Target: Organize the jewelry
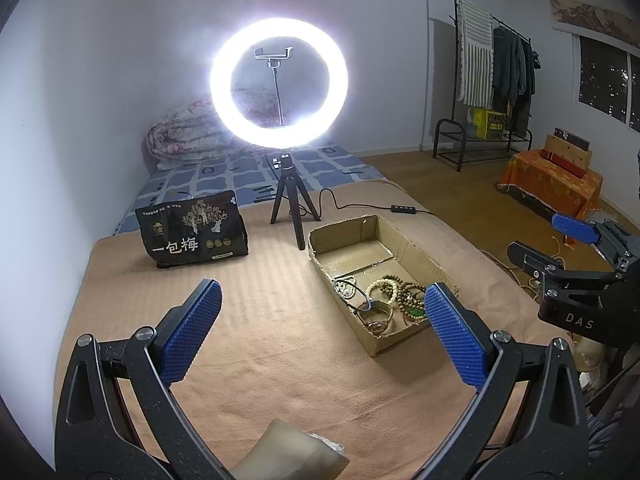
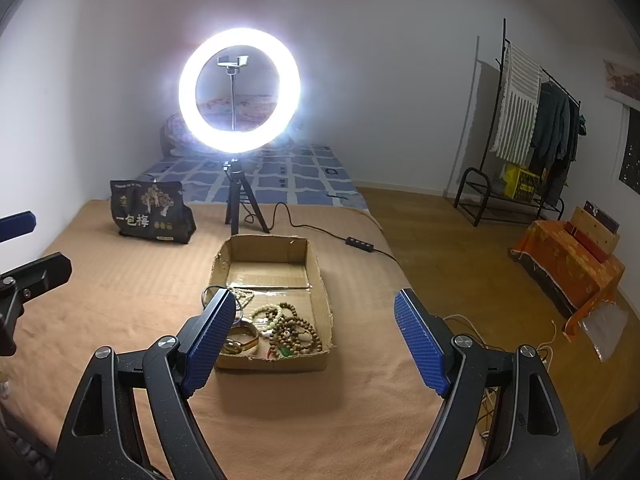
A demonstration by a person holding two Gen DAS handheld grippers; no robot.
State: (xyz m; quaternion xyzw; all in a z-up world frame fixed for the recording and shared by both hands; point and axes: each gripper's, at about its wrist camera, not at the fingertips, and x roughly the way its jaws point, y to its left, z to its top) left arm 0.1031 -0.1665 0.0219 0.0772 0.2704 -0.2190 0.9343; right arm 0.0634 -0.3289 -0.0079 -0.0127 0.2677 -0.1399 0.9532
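Observation:
An open cardboard box [image 1: 416, 256] [image 2: 320, 280] lies on the tan blanket. At its near end is a pile of jewelry: wooden bead strings [image 1: 404, 292] [image 2: 296, 332], pale bead strings [image 1: 346, 286], and gold bangles [image 1: 376, 312] [image 2: 240, 338]. My left gripper [image 1: 322, 328] is open and empty, above the blanket just left of the box. My right gripper [image 2: 314, 338] is open and empty, held above the near end of the box; it also shows in the left wrist view [image 1: 560, 240] at the right edge.
A lit ring light on a small tripod [image 1: 280, 84] [image 2: 239, 90] stands behind the box, its cable and switch [image 2: 360, 245] trailing right. A black snack bag [image 1: 192, 230] [image 2: 150, 212] stands at back left. A bed, clothes rack [image 2: 532, 128] and wooden floor lie beyond.

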